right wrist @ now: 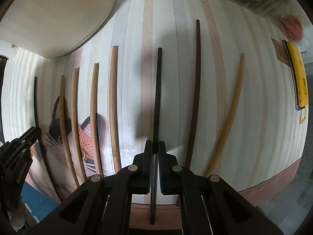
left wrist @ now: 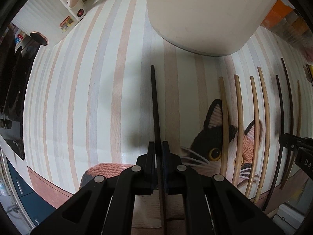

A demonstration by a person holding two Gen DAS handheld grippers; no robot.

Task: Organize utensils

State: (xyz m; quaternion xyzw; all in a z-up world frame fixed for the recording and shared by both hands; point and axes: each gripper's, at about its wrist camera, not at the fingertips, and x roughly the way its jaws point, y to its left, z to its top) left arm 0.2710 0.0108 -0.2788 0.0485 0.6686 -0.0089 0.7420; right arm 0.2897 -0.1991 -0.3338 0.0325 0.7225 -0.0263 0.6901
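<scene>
white container (left wrist: 205,13) cut off at 12 o'clock edge. Cat print (left wrist: 217,137) partly hidden behind bamboo chopsticks (left wrist: 225,129). Red object (right wrist: 292,29) at 2 o'clock blurred, can't identify.

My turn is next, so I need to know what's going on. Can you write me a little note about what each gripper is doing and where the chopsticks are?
Left gripper: shut on a dark chopstick, pointing down at the striped cat mat.
Right gripper: shut on another dark chopstick.
On the mat: four light bamboo chopsticks in a row over the cat picture, plus one dark one and one yellowish one further right.
Done: sticks laid out roughly side by side.
Left: probably pair up the two held dark sticks, then sort the others. The white container sits just behind.
</scene>
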